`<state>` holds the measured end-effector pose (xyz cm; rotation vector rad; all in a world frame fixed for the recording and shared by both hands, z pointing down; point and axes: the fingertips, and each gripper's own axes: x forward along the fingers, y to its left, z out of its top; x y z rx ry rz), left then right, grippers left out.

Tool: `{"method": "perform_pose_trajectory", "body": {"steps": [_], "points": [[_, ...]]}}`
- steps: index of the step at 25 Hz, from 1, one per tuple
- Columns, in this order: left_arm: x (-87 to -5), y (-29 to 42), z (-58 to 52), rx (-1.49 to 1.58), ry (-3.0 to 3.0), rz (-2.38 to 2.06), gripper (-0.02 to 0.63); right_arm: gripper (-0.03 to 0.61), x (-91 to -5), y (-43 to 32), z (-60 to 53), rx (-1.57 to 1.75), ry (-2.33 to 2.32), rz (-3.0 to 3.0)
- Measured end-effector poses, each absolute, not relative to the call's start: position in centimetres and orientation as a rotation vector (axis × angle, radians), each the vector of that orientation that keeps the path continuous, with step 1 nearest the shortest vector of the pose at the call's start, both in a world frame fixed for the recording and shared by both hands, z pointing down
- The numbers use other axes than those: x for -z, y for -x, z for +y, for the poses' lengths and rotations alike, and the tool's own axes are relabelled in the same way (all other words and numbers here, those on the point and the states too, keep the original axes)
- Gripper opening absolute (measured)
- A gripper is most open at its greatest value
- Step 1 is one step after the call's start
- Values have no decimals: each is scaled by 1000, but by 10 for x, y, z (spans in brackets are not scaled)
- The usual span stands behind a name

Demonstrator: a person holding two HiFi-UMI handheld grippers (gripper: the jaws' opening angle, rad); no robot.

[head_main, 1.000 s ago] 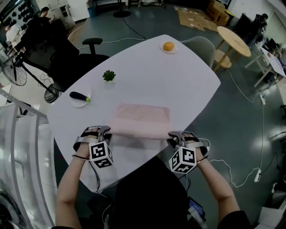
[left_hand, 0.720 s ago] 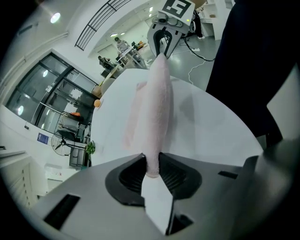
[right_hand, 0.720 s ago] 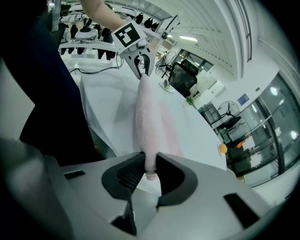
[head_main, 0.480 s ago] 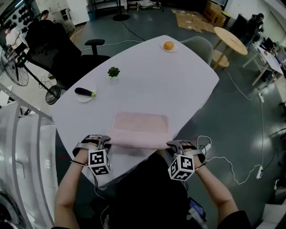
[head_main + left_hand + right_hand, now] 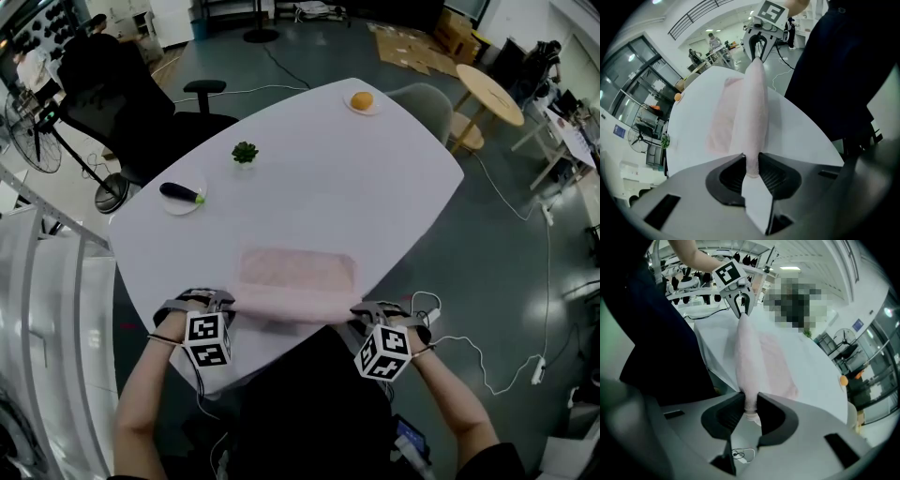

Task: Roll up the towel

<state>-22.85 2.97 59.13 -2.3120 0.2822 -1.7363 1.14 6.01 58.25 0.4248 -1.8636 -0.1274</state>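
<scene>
A pale pink towel (image 5: 295, 278) lies on the white table (image 5: 309, 178) near its front edge, its near edge folded and lifted between my two grippers. My left gripper (image 5: 225, 306) is shut on the towel's (image 5: 750, 117) near left corner; the cloth is pinched between its pads. My right gripper (image 5: 359, 315) is shut on the towel's (image 5: 749, 364) near right corner in the same way. In each gripper view the folded edge runs taut across to the other gripper, with the left gripper (image 5: 742, 307) and the right gripper (image 5: 757, 49) at its far ends.
On the table stand a small green plant (image 5: 245, 152), a plate with an aubergine (image 5: 182, 194) at the left and a plate with an orange (image 5: 361, 100) at the far end. A black office chair (image 5: 122, 103) and a round wooden table (image 5: 491, 89) stand around it.
Both grippers have drawn the towel's folded near edge back toward the table's front edge and a little lower. The towel now lies nearer the person.
</scene>
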Motion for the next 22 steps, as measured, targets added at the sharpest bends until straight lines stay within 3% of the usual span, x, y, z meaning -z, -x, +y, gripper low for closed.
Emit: {"method": "perform_pose_trajectory", "body": {"steps": [22], "points": [[-609, 218, -68, 1877, 2413, 488, 112, 109, -612, -27, -38, -185, -404, -1900]]}}
